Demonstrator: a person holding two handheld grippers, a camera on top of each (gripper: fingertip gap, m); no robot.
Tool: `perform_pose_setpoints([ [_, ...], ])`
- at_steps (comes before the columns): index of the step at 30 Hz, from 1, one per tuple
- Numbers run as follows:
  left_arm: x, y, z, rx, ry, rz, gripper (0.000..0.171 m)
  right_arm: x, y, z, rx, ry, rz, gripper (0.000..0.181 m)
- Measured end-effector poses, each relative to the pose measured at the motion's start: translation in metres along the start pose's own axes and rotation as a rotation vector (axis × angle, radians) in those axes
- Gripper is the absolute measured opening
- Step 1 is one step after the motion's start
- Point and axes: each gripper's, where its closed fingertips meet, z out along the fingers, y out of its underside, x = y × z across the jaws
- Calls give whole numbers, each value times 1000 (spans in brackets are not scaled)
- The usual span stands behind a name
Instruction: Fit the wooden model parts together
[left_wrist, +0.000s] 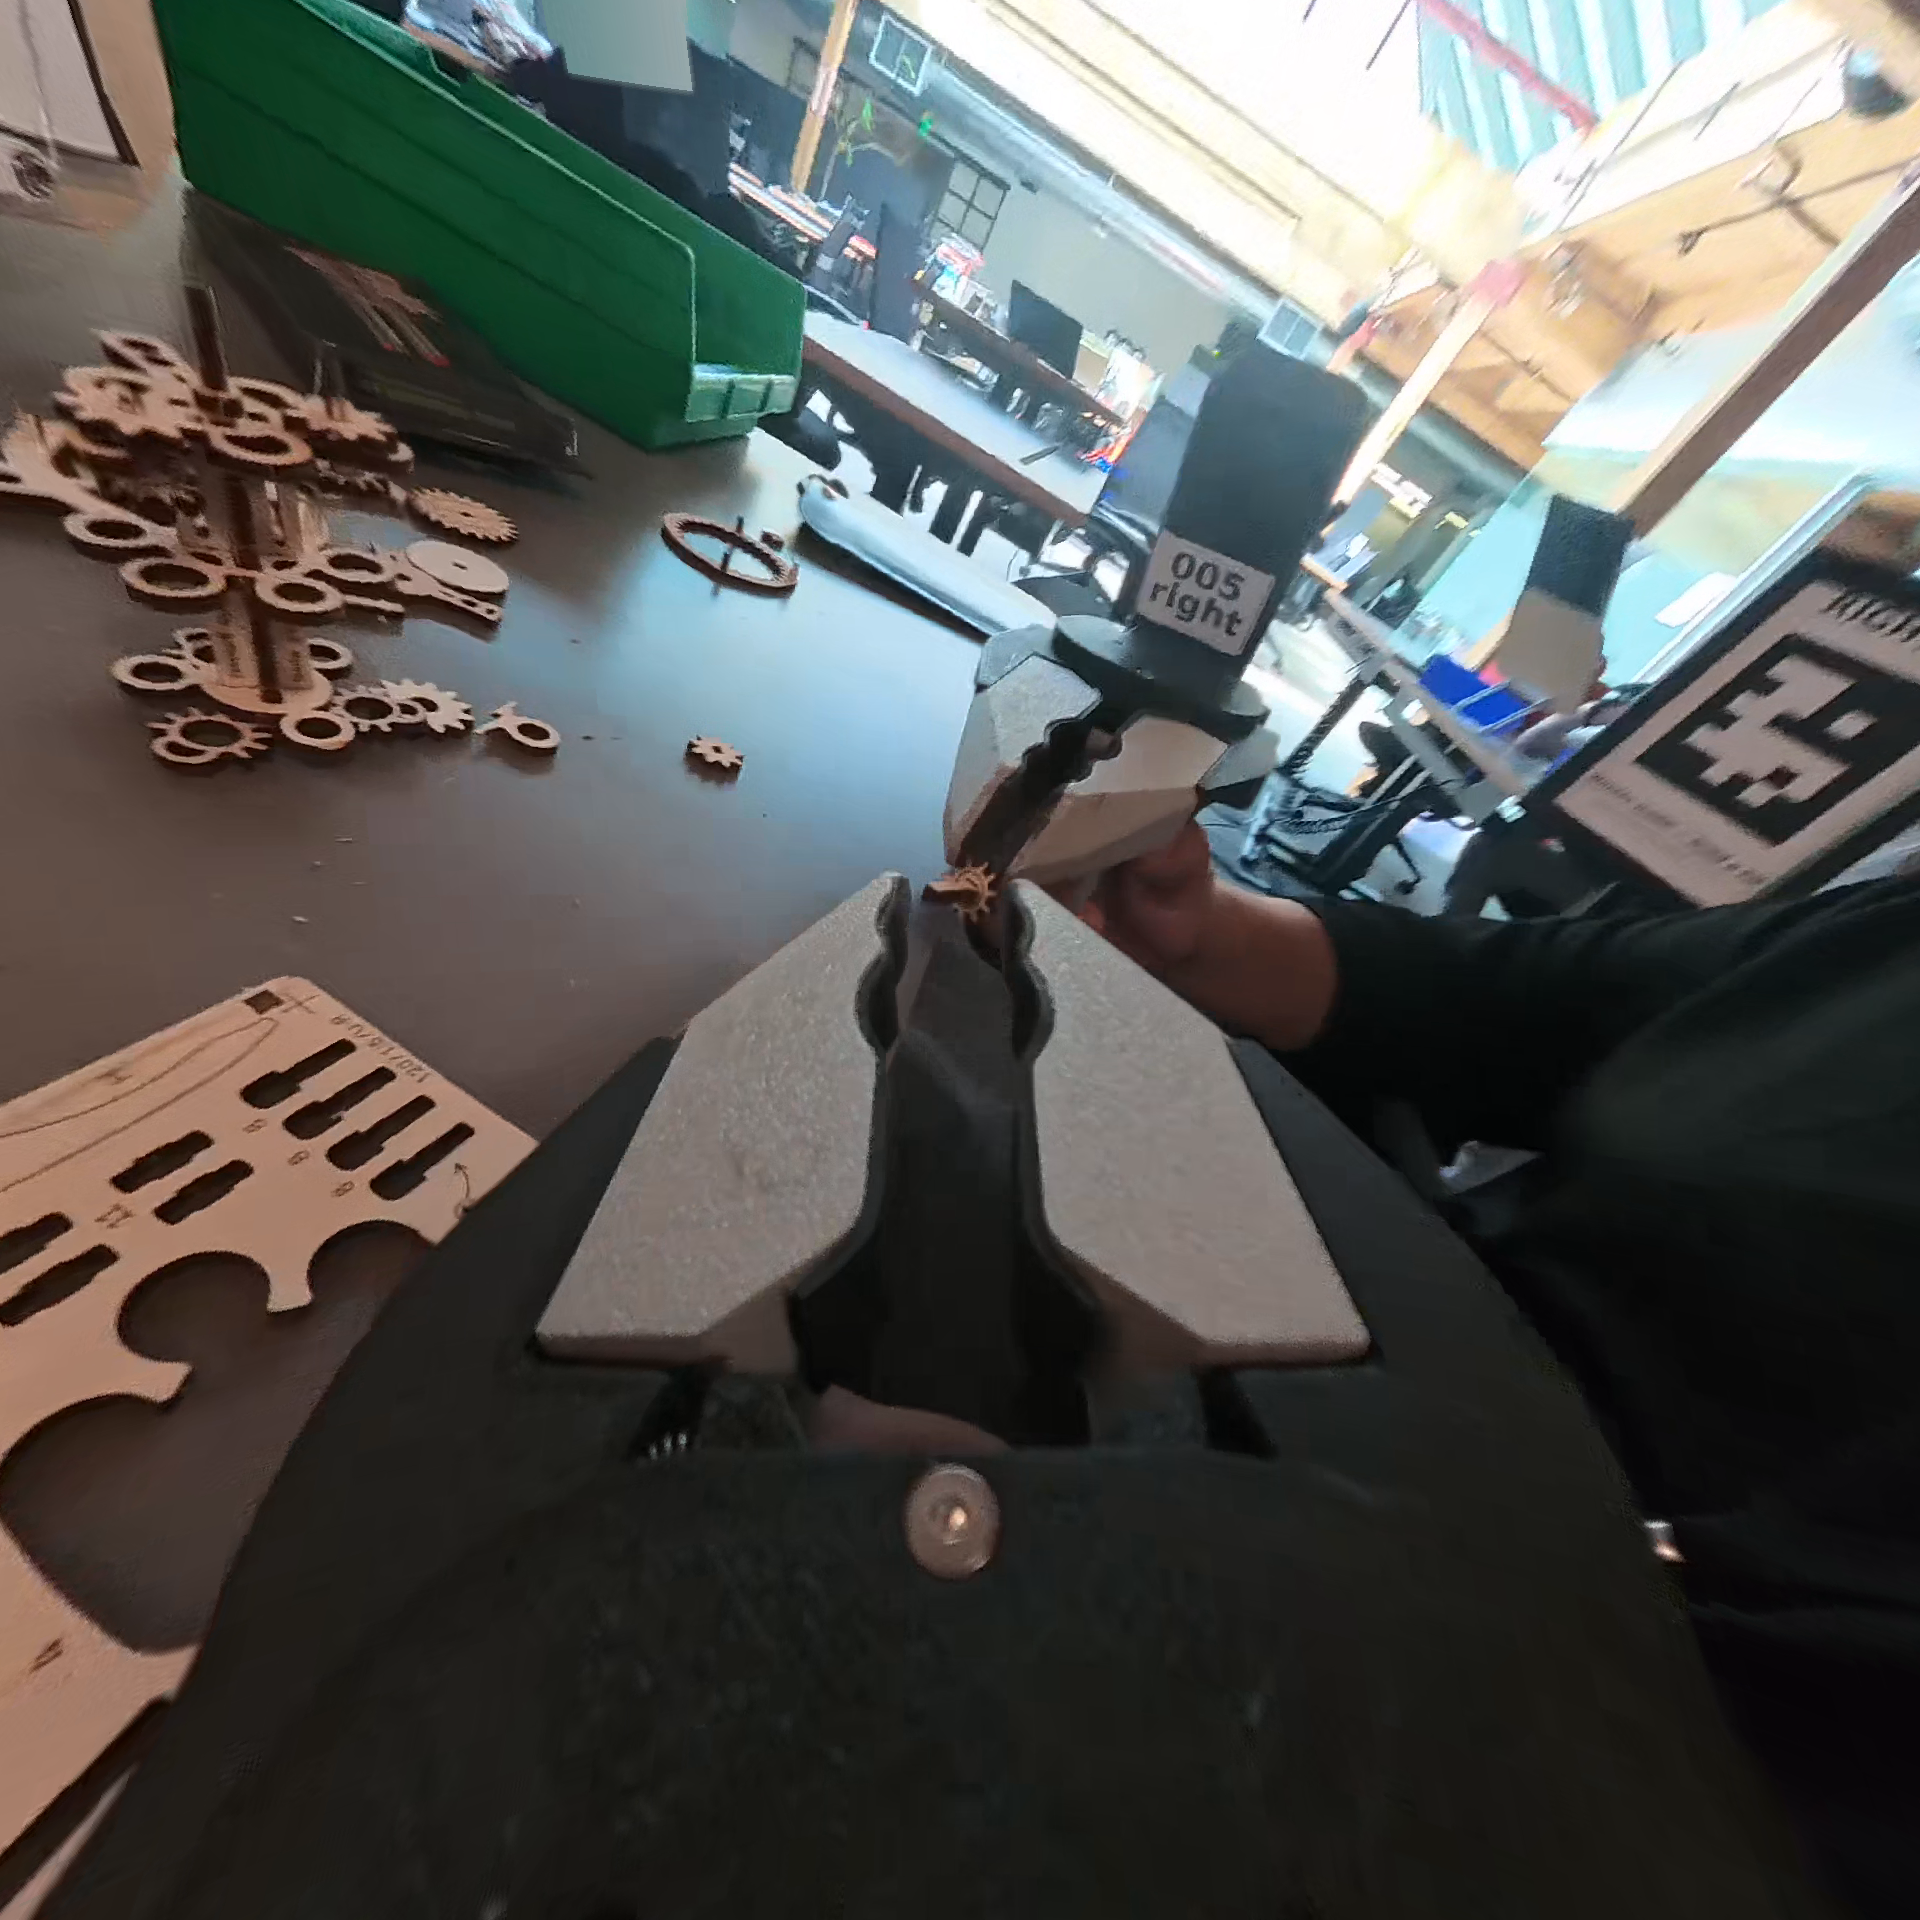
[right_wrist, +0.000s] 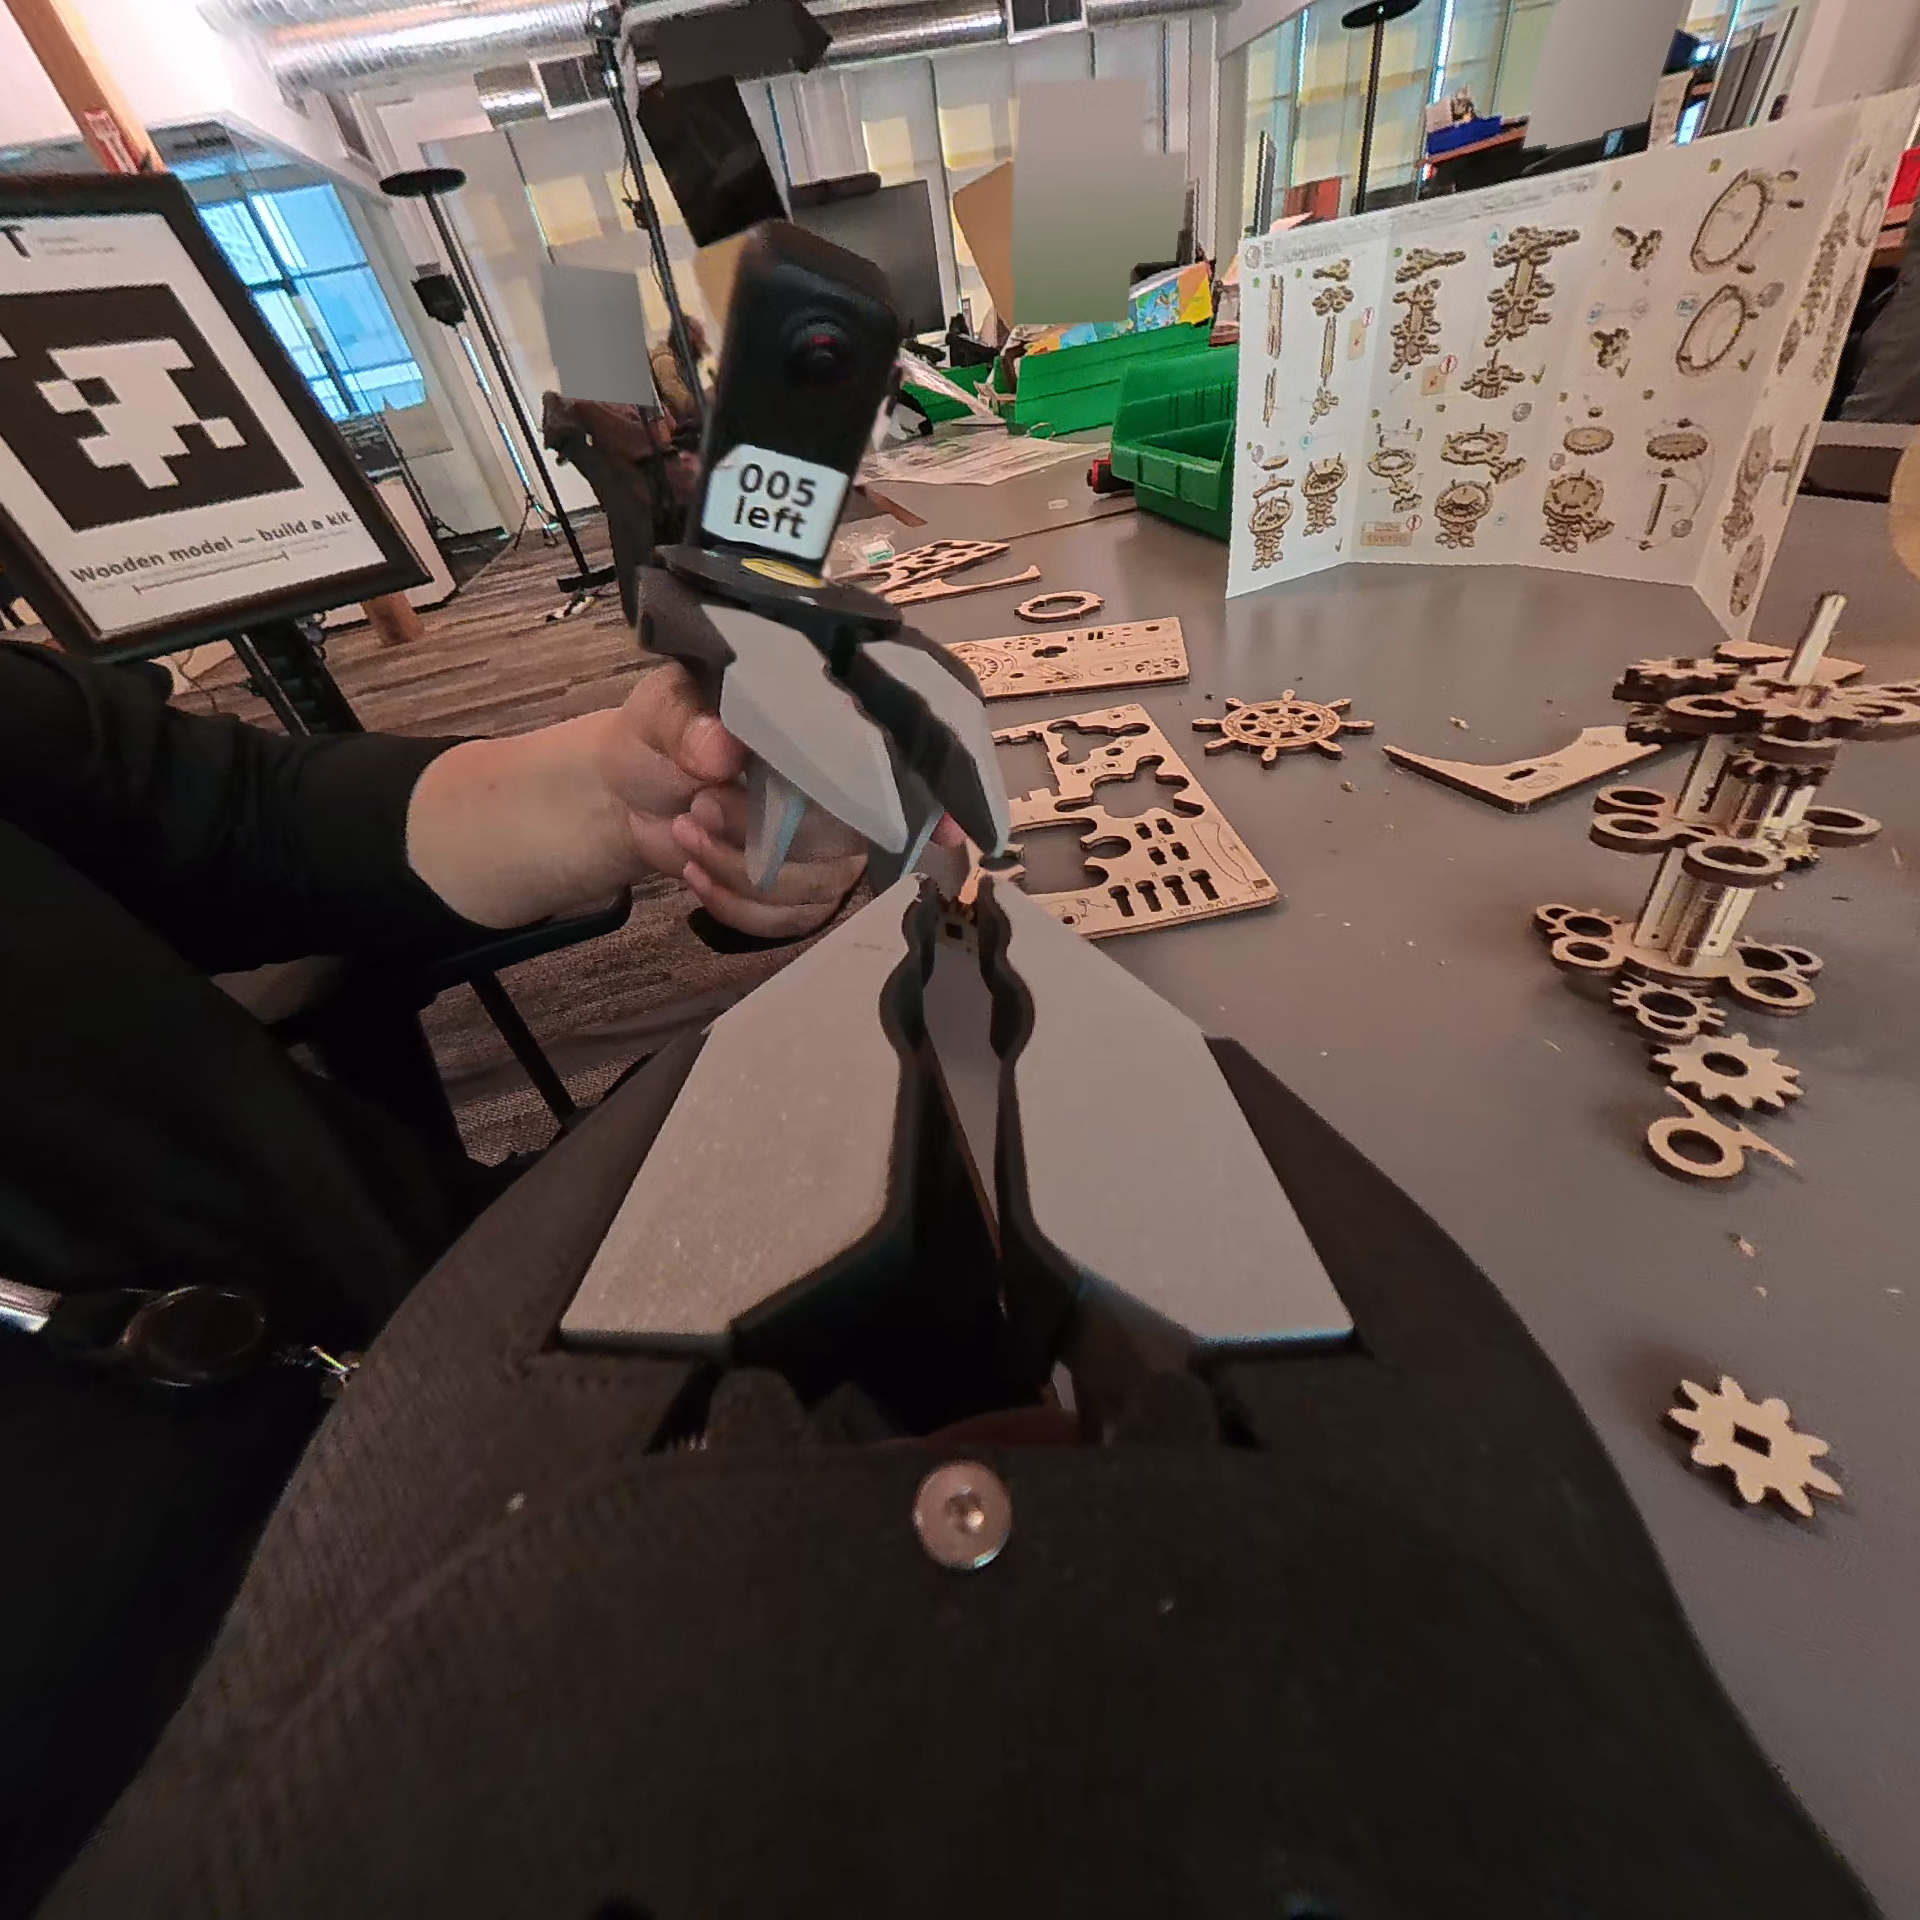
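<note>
My two grippers meet tip to tip above the table's near edge. My right gripper (right_wrist: 953, 896) is nearly shut on a small wooden gear (right_wrist: 956, 923), which also shows in the left wrist view (left_wrist: 966, 888). My left gripper (left_wrist: 958, 891) is shut, and from the right wrist view (right_wrist: 987, 850) it pinches a tiny wooden piece (right_wrist: 997, 860) that touches the gear. How the two parts sit against each other is hidden by the fingers. The right gripper (left_wrist: 982, 857) comes down from above in the left wrist view. A partly built wooden gear tower (right_wrist: 1725, 821) stands on the table (left_wrist: 644, 665), away from both grippers.
Loose gears (right_wrist: 1756, 1455) (left_wrist: 715, 752) and a ring gear (left_wrist: 727, 551) lie on the table. Punched-out wooden sheets (left_wrist: 156, 1195) (right_wrist: 1122, 821) lie flat. A green bin (left_wrist: 468, 208), a folded instruction sheet (right_wrist: 1558, 364) and a framed marker sign (right_wrist: 156, 416) stand around the edges. My two grippers' fingertips are within a few centimetres of each other. The partly built wooden gear tower (right_wrist: 1725, 821) is about 15 centimeters from both grippers' fingertips. Look for it in the left wrist view (left_wrist: 289, 543) too.
</note>
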Motion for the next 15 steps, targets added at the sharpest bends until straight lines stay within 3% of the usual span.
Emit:
perform_pose_setpoints([
  [10, 9, 4, 5, -13, 118, -168, 20, -10, -11, -2, 48, -5, -69, 4],
  [15, 11, -10, 1, 63, 171, -239, 0, -12, -9, -1, 33, 9, -109, 4],
])
